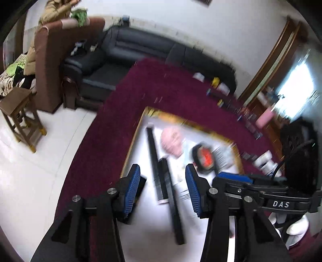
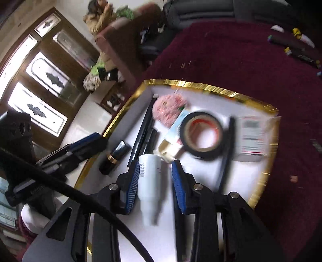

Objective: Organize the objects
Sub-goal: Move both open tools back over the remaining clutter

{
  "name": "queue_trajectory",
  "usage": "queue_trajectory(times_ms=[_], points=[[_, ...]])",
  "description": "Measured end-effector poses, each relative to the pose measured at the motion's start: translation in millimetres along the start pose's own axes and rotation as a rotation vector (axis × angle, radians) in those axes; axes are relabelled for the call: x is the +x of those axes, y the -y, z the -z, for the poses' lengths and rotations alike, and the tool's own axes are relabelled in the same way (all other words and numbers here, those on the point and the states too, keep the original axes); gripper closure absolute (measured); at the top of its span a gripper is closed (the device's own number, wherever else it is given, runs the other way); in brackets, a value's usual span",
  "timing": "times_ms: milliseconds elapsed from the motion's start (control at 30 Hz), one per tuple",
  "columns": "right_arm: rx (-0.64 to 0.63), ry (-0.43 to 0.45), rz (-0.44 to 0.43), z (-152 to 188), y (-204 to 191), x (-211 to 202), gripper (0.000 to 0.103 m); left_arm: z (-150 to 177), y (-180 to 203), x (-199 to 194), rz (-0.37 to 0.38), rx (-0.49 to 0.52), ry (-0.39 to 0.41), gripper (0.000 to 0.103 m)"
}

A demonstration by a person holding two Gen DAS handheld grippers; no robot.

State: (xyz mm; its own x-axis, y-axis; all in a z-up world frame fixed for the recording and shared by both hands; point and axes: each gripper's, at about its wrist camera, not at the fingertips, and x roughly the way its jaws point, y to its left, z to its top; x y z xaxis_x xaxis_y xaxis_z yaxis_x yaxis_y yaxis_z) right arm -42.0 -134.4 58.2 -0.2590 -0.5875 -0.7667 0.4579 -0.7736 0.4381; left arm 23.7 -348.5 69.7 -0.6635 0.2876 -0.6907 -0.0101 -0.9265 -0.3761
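A white tray with a gold rim (image 1: 130, 150) (image 2: 201, 83) lies on a maroon cloth. My left gripper (image 1: 162, 173) hangs open over its near left part, above two long black sticks (image 1: 161, 181) that rest on the tray without touching the pads. My right gripper (image 2: 156, 167) stands open around a white tube (image 2: 150, 177). The tube lies against the left pad, with a gap to the right pad. Farther in are a pink fluffy ball (image 2: 168, 109), a black tape roll (image 2: 201, 134), a cream box (image 2: 171, 143), a black pen (image 2: 227, 153) and a black-and-gold lipstick (image 2: 114, 155).
A white and pink flat device (image 2: 251, 135) sits at the tray's right side. Small items line the cloth's far edge (image 1: 231, 100). Beyond are a black sofa (image 1: 140, 52), a brown armchair (image 1: 52, 66), a wooden stool (image 1: 22, 119) and a person (image 1: 54, 12).
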Motion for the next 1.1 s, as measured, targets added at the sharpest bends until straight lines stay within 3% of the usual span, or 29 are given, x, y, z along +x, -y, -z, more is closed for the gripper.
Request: queue_trajectory(times_ms=[100,200,300,400,467,600,767,800,867,967,1100], points=[[-0.012,0.088,0.041,7.1,9.8,-48.5,0.071,-2.3,22.2,-27.6,0.116,-0.010,0.123,0.047],[0.001,0.208,0.164,24.8,30.3,-115.4,0.063,-7.9,48.7,-36.8,0.247,-0.010,0.206,0.043],[0.092,0.320,0.327,52.5,53.7,-180.3,0.061,-12.7,82.7,-32.9,0.394,0.031,0.229,0.043],[0.243,0.453,0.463,87.9,83.4,-253.6,0.061,-18.4,110.6,-25.8,0.473,0.071,0.211,0.043],[0.304,0.523,0.516,102.0,91.2,-288.7,0.054,-23.9,121.1,-21.5,0.510,0.068,0.182,0.043],[0.373,0.664,0.607,130.5,91.8,-359.5,0.054,-26.1,142.2,-28.3,0.512,0.089,0.186,0.043],[0.321,0.779,0.753,157.7,72.6,-437.9,0.052,-3.7,169.6,-58.7,0.481,0.100,0.265,0.042],[0.294,0.809,0.804,164.4,66.2,-461.0,0.050,2.3,174.5,-64.1,0.476,0.098,0.270,0.042],[0.253,0.849,0.880,168.9,58.8,-490.2,0.036,17.8,186.1,-75.1,0.451,0.100,0.282,0.041],[0.145,0.917,1.062,171.1,40.0,-544.1,0.021,36.1,204.4,-92.6,0.417,0.117,0.303,0.041],[-0.004,0.922,1.302,144.4,21.8,-594.8,0.020,39.1,234.4,-116.2,0.354,0.138,0.350,0.036]])
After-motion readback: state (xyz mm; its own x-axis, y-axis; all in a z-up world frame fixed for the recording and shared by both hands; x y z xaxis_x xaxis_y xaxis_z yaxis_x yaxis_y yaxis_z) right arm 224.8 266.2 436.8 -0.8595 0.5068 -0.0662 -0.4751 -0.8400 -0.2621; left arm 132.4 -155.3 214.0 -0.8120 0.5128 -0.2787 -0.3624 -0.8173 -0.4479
